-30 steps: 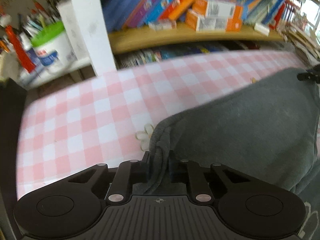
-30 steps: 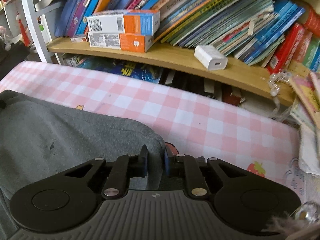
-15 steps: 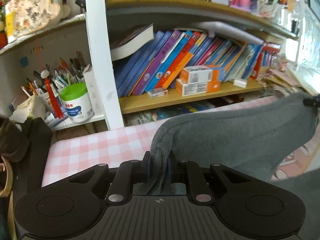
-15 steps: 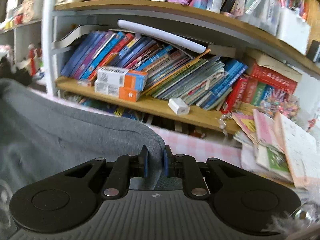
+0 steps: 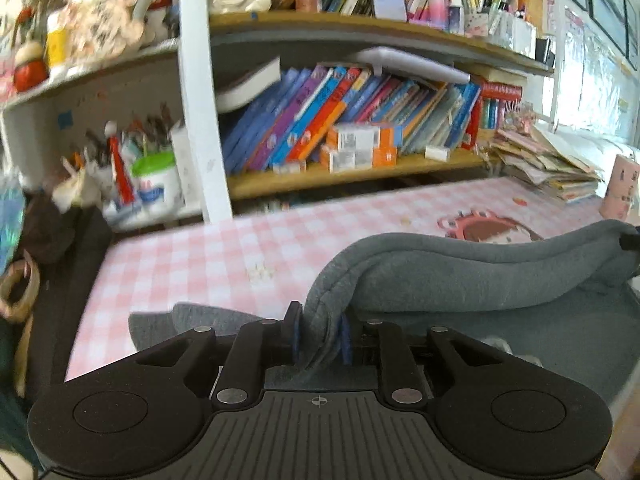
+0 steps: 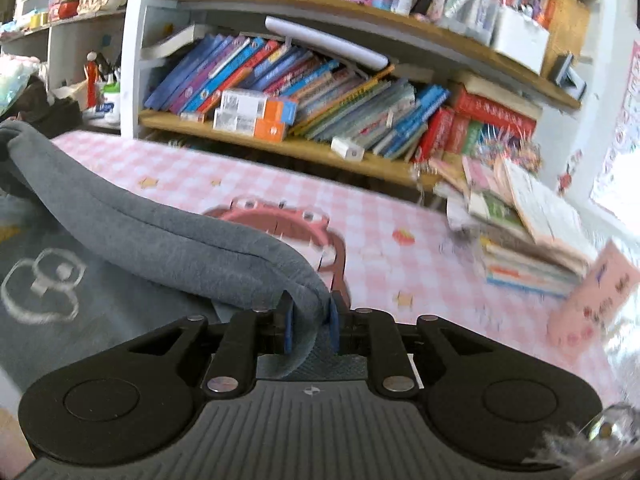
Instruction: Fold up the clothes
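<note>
The left claw (image 5: 318,336), low in the middle of the left wrist view, has a bunched edge of the grey garment (image 5: 480,264) between its blue pads; its jaws are opening a little, yet the cloth still sits pressed in the narrow gap. From there the garment's folded edge arches rightward toward the right edge of the frame, above more of the same grey cloth lying on the surface (image 5: 192,256), which is covered by a pink-and-white checked cloth.

The right claw (image 6: 310,326), low centre in the right wrist view, likewise has the garment's rolled edge between its pads, jaws parting slightly, cloth still gripped. The edge runs up and left from it to the left border of the frame. Below it, at lower left, the spread part of the garment carries a white outline print (image 6: 40,284) of loops; what it depicts cannot be told.

Behind the surface stands a bookshelf (image 6: 280,146) of leaning books (image 6: 256,76), with two orange-and-white boxes (image 6: 256,114) stacked in front; their label text is too blurred to read, as are the book spines. A white tub with a green lid (image 5: 154,184) sits left of the white shelf post; its blue label is unreadable. A pile of papers (image 6: 528,232) lies at right.
</note>
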Available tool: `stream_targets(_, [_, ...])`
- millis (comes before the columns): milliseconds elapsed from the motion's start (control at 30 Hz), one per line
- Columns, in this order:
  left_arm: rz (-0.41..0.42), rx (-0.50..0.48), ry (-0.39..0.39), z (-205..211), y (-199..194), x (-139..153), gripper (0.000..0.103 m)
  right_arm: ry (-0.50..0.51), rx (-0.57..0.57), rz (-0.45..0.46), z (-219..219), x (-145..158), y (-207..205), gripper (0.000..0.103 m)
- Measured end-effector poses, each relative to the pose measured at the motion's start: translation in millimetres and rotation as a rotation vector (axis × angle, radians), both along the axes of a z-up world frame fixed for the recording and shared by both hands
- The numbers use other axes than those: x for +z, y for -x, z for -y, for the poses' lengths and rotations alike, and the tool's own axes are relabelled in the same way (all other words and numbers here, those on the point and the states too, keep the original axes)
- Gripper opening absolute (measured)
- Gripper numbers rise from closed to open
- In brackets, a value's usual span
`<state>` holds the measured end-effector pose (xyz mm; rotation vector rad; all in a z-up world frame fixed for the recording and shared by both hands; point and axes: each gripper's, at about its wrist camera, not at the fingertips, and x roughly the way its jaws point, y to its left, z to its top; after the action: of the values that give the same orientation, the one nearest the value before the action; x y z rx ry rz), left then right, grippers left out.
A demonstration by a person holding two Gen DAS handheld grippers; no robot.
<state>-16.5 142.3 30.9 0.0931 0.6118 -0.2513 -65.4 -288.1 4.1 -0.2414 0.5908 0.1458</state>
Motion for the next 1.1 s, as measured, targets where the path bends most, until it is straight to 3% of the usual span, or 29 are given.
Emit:
stream_targets(300, [-0.183,0.029,0.107,-30.1,45.6,-31.8,0.026,-0.004,-0.076,-0.155,-7.3,-21.0,39.3,0.030])
stream_targets(533, [-0.251,0.076,0.210,-46.0,64.4,-39.1,0.037,-0.150,-0.184,-0.306,-3.2,-28.1,63.0,0.041])
stream_targets(633, [-0.264,0.102,0.241,-51.7,68.7,-40.6,0.048,-0.299,-0.247,-0.368,4.3,-24.4,70.3,0.047])
stream_targets(800, [-0.300,0.207,0.361,-74.6,75.0,-47.0,0.050,-0.753,-0.406,-0.381,31.4,-17.1,69.2,0.059])
stream_targets(967, [-0.304,0.345,0.637,-102.9,83.9,-51.9,0.050,-1.137,-0.622,-0.377,55.5,-34.4,57.5,0.060])
stream_targets(1100, [-0.319,0.422,0.818,-116.2,90.2,-59.0,0.052,-1.268,-0.762,-0.398,67.1,-51.1,48.8,0.058])
